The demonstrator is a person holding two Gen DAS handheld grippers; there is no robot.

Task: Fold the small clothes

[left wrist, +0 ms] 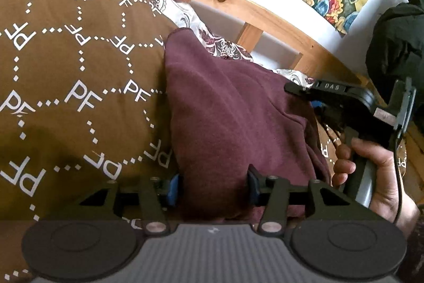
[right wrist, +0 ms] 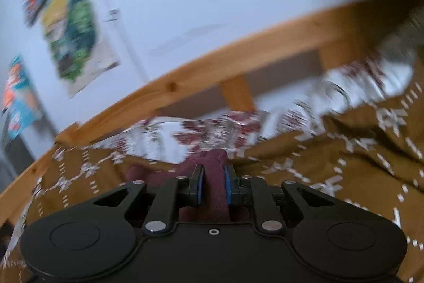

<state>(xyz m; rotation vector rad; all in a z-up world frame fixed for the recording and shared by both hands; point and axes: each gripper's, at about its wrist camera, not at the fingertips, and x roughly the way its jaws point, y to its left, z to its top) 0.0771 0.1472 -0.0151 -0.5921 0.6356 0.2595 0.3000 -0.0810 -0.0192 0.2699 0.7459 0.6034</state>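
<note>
A maroon garment (left wrist: 233, 110) lies bunched on a brown patterned bedspread (left wrist: 66, 57), stretching away from the left tongs (left wrist: 213, 186), which sit apart around its near edge. The right tongs (right wrist: 213, 183) are clamped on a narrow fold at its right side.

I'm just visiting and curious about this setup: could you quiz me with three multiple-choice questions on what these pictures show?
1. Where does the maroon fleece garment lie?
A. on the brown PF-printed bedspread
B. on a floor
C. in a basket

2. What colour are the gripper pads?
A. red
B. blue
C. green

3. What is the right gripper doing?
A. hanging open
B. pinching maroon cloth
C. holding a hanger

Answers: 1 A, the bedspread shows on both sides of the garment; 2 B, blue strips line the fingers; 3 B, a maroon fold sits tight between the pads.
</note>
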